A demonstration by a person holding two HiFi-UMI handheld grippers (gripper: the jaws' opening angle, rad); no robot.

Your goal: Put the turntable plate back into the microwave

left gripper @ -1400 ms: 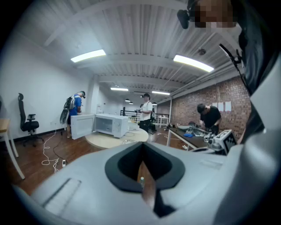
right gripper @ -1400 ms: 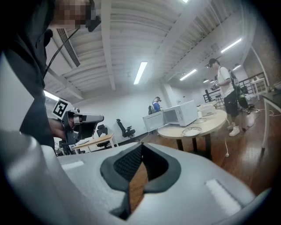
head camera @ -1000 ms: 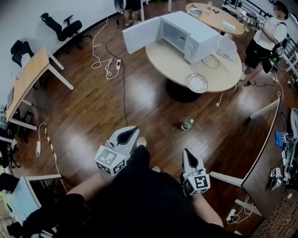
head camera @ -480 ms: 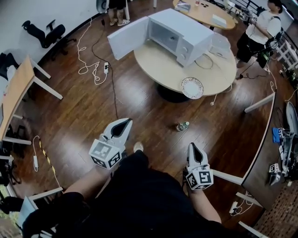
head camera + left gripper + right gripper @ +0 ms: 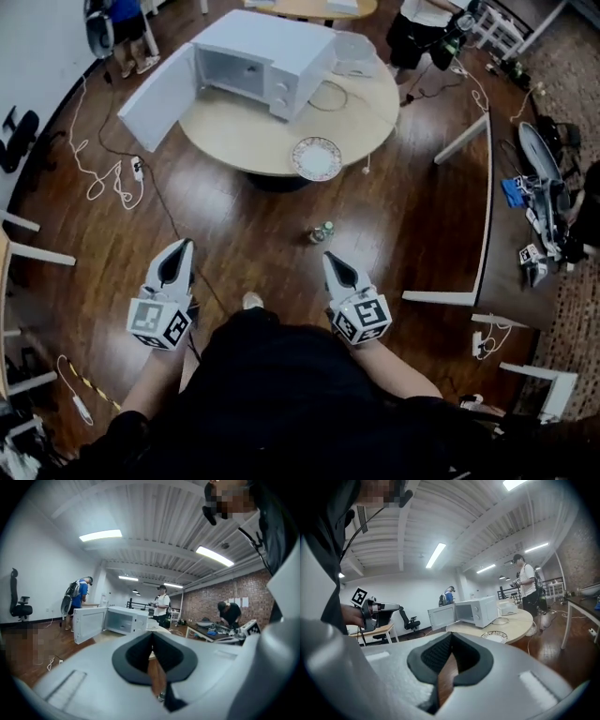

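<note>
Round table (image 5: 234, 141) fills upper centre; microwave (image 5: 258, 52) sits on it, door open; turntable plate (image 5: 318, 157) lies at the table's near edge, well apart, straight above your right gripper (image 5: 334, 260), the nearer one; left gripper (image 5: 181, 247) sits lower left; both have jaws together, empty.

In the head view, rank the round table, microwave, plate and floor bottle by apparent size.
Largest to smallest:
1. round table
2. microwave, door open
3. plate, on the table
4. bottle, smallest even though it lies nearer the camera
</note>
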